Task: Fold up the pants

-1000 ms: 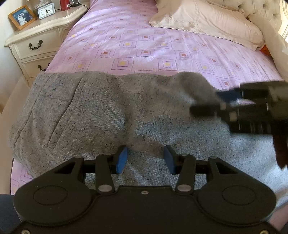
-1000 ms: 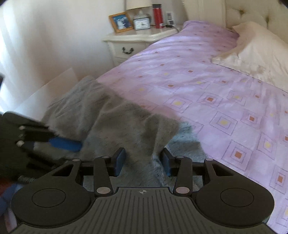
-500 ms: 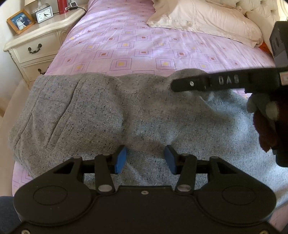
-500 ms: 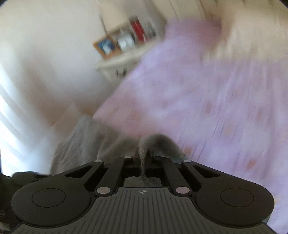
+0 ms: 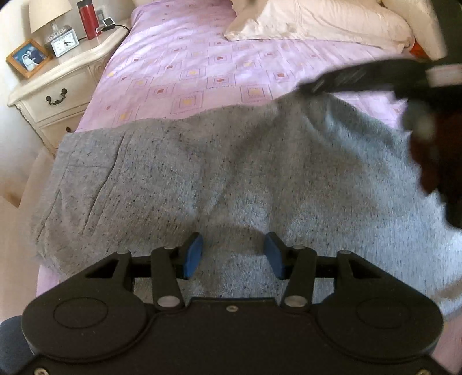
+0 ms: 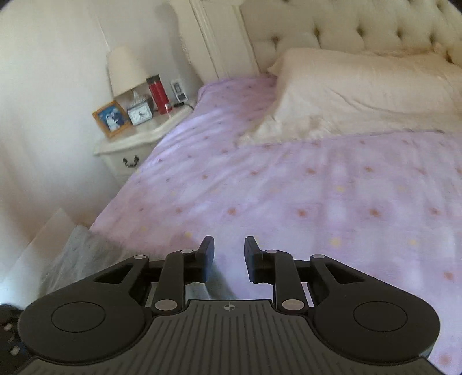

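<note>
The grey speckled pants lie across the near end of the bed, folded over, the far edge slightly raised at the right. My left gripper is open just above the cloth at its near edge, holding nothing. My right gripper is open and empty, raised above the pants' far edge; in the left wrist view it shows blurred at the upper right. In the right wrist view only a strip of the pants shows at the lower left.
The pink patterned bedspread stretches beyond the pants to cream pillows and a tufted headboard. A cream nightstand at the left carries a lamp, clock, photo frame and red bottle.
My right gripper shut on the pants' far edge, lifted it, then let go and opened, rising away. The raised fold has dropped flatter. My left gripper has stayed open in place.
</note>
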`<state>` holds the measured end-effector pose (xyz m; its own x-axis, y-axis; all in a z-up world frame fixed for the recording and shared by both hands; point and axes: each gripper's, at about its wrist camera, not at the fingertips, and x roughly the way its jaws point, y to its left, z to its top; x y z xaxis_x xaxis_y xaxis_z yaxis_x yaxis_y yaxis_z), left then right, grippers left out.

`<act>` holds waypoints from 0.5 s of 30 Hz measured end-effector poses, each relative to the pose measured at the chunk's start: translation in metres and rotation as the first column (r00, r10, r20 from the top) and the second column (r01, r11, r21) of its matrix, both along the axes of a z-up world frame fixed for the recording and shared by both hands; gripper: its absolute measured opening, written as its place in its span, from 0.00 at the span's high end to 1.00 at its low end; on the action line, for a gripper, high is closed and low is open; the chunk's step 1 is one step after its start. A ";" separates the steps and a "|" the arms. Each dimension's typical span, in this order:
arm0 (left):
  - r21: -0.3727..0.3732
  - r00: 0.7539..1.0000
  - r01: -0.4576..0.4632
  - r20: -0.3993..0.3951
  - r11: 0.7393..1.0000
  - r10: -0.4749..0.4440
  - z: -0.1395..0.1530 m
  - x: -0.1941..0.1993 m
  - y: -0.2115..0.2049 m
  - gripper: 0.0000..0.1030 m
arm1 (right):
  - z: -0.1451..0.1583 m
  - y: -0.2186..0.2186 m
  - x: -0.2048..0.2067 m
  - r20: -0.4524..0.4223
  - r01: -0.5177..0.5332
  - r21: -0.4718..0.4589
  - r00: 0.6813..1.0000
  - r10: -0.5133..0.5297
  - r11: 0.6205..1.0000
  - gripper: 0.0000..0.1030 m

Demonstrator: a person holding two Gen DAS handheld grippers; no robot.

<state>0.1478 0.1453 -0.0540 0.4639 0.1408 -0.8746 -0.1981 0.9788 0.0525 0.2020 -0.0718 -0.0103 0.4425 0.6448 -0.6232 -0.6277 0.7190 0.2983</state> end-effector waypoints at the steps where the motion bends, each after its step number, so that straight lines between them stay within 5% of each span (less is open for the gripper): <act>1: 0.005 1.000 -0.002 -0.006 1.000 0.002 0.001 -0.001 -0.001 0.45 | 0.002 -0.007 -0.005 0.004 -0.009 -0.027 1.000 0.009 1.000 0.77; 6: 0.000 0.999 -0.002 -0.039 1.000 0.002 0.005 -0.006 -0.010 0.46 | -0.010 -0.018 -0.048 0.032 -0.071 -0.182 0.996 0.078 0.981 0.78; 10: 0.007 0.998 0.025 -0.056 1.000 -0.025 0.003 -0.015 -0.021 0.45 | -0.033 -0.003 -0.041 0.172 0.112 -0.371 0.984 -0.051 0.922 0.79; 15: 0.051 0.997 0.057 -0.062 0.997 -0.053 0.000 -0.025 -0.034 0.44 | -0.020 -0.027 -0.023 0.137 0.234 -0.284 0.970 -0.202 0.930 0.79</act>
<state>0.1225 0.1114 -0.0536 0.4186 0.1635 -0.8933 -0.1389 0.9836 0.1150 0.1785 -0.0987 -0.0301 0.6235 0.3189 -0.7138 -0.4616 0.8871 -0.0069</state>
